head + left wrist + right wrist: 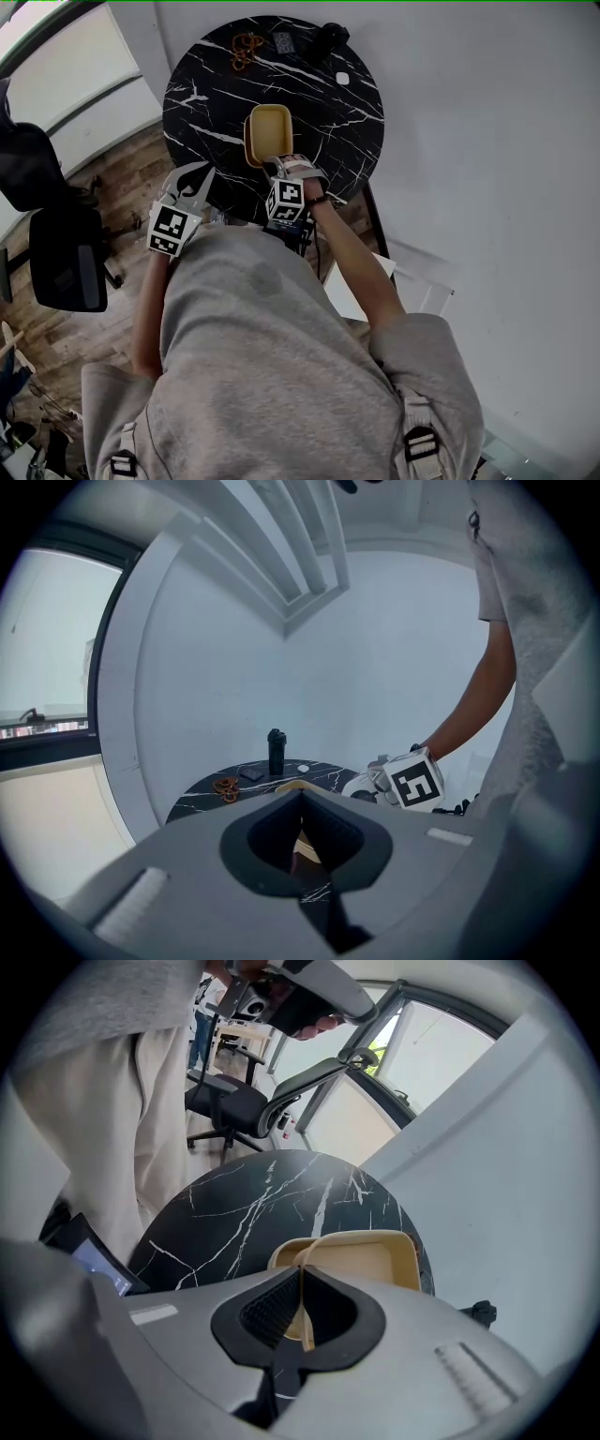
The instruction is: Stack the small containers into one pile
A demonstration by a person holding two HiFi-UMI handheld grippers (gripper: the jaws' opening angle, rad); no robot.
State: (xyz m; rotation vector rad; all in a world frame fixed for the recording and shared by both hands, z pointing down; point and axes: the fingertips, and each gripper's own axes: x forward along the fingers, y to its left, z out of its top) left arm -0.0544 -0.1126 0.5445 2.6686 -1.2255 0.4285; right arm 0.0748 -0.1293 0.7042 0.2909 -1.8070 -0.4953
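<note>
A cream-yellow small container sits near the front middle of the round black marble table. My right gripper is shut on its near rim, and the thin wall runs up between the pads. In the right gripper view the container shows a second rim edge on its left; I cannot tell whether another container is nested with it. My left gripper hovers at the table's front left edge, apart from the container. Its jaws meet at the tips with nothing between them.
At the table's far side lie a brown tangled item, a flat dark object, a black bottle and a small white piece. A black office chair stands left on the wood floor. White wall surrounds the table.
</note>
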